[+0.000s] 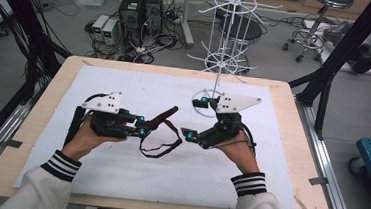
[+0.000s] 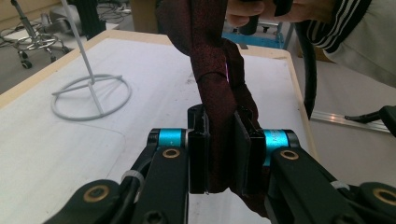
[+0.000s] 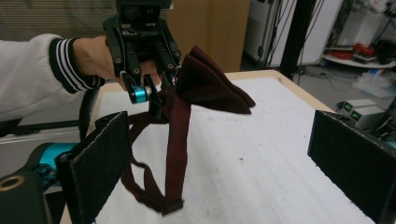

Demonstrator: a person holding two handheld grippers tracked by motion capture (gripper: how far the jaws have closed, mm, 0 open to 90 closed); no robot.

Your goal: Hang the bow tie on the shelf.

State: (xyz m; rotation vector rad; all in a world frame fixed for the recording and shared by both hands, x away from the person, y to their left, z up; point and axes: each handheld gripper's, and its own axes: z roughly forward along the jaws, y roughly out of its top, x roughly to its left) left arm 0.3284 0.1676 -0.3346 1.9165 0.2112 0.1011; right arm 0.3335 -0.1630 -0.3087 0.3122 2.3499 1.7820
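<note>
Keep the left gripper (image 1: 139, 126) jaws clamped on the maroon bow tie (image 1: 165, 116), held just above the desk (image 1: 38, 103), then bring the right gripper (image 1: 196, 118), jaws wide apart and empty, from 3 o'clock onto the dangling strap (image 1: 162, 145).

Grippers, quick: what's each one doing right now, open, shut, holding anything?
Left gripper: shut on the dark red bow tie, held above the table.
Right gripper: open, nothing between its jaws.

White sleeves end in black-and-white striped cuffs. Both black tongs, left tongs (image 1: 140, 125) and right tongs (image 1: 196, 118), carry cyan fittings, brass-coloured screws and grey three-cornered plates.
</note>
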